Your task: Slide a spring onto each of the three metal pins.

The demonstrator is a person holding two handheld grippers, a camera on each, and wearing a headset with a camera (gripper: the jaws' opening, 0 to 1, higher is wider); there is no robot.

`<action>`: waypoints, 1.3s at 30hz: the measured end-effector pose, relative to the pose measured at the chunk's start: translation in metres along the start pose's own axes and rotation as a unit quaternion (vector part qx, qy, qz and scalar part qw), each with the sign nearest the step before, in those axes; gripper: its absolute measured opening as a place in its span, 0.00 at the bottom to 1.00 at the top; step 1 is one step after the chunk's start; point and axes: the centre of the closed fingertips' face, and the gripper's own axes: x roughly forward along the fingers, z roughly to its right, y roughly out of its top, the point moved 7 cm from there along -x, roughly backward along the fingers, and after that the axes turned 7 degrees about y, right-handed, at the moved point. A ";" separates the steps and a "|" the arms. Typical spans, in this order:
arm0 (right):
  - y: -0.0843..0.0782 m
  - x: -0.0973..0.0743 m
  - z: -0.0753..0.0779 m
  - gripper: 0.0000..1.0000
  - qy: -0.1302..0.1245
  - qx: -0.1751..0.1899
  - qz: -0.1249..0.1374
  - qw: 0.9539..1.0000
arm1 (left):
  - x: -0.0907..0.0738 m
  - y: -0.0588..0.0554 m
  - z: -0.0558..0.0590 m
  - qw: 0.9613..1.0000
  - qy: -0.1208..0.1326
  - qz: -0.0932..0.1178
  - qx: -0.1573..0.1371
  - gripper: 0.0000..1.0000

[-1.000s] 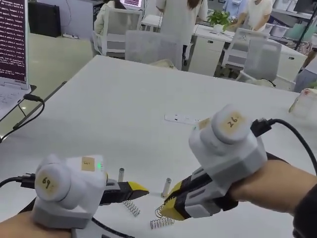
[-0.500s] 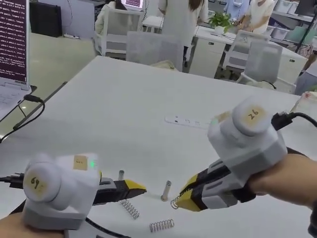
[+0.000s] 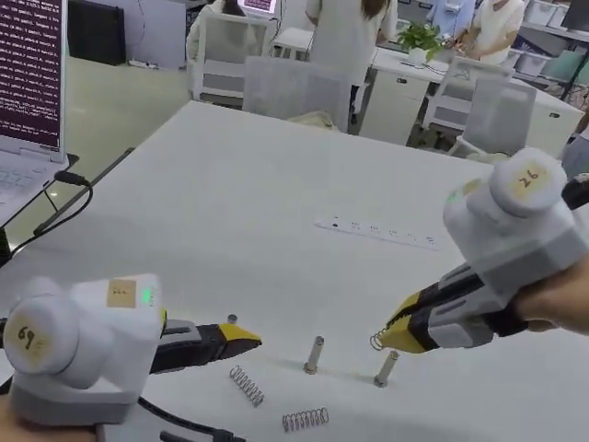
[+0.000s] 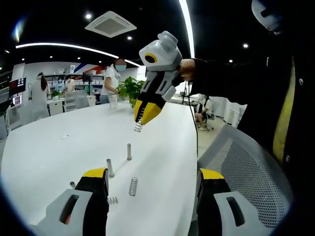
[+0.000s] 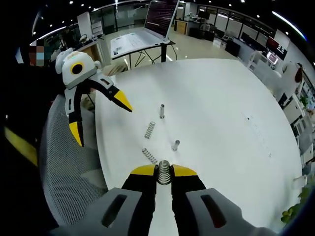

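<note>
Three short metal pins stand on the white table: one [image 3: 315, 354], one [image 3: 386, 366] and a smaller-looking one [image 3: 232, 320] by the left gripper's tip. My right gripper [image 3: 388, 339] hovers just above the rightmost pin, shut on a spring [image 3: 377, 341]; the right gripper view shows that spring [image 5: 164, 173] pinched between the jaws. Two loose springs [image 3: 246, 385] [image 3: 305, 420] lie in front of the pins. My left gripper [image 3: 244, 339] stays low at the left, and its jaws [image 4: 153, 177] stand wide open and hold nothing.
A white power strip [image 3: 377, 230] lies further back on the table [image 3: 230, 184]. A laptop [image 3: 28, 83] and its cable [image 3: 64, 198] sit off the left edge. Chairs, desks and people are beyond the far edge.
The right gripper has risen and moved right with a spring in its jaws, uncovering the rightmost pin. The left gripper has barely moved. The head camera has shifted.
</note>
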 end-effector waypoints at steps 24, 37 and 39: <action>-0.025 0.014 0.053 0.08 0.002 0.025 -0.077 0.997 | -0.011 0.002 -0.007 1.000 0.026 0.011 -0.002 0.68; -0.035 0.034 0.064 0.08 0.010 0.041 -0.102 0.994 | -0.019 -0.007 -0.015 0.999 0.053 0.006 -0.005 0.68; -0.036 0.035 0.064 0.08 0.012 0.043 -0.102 0.994 | -0.022 -0.011 -0.016 0.998 0.062 0.001 -0.003 0.68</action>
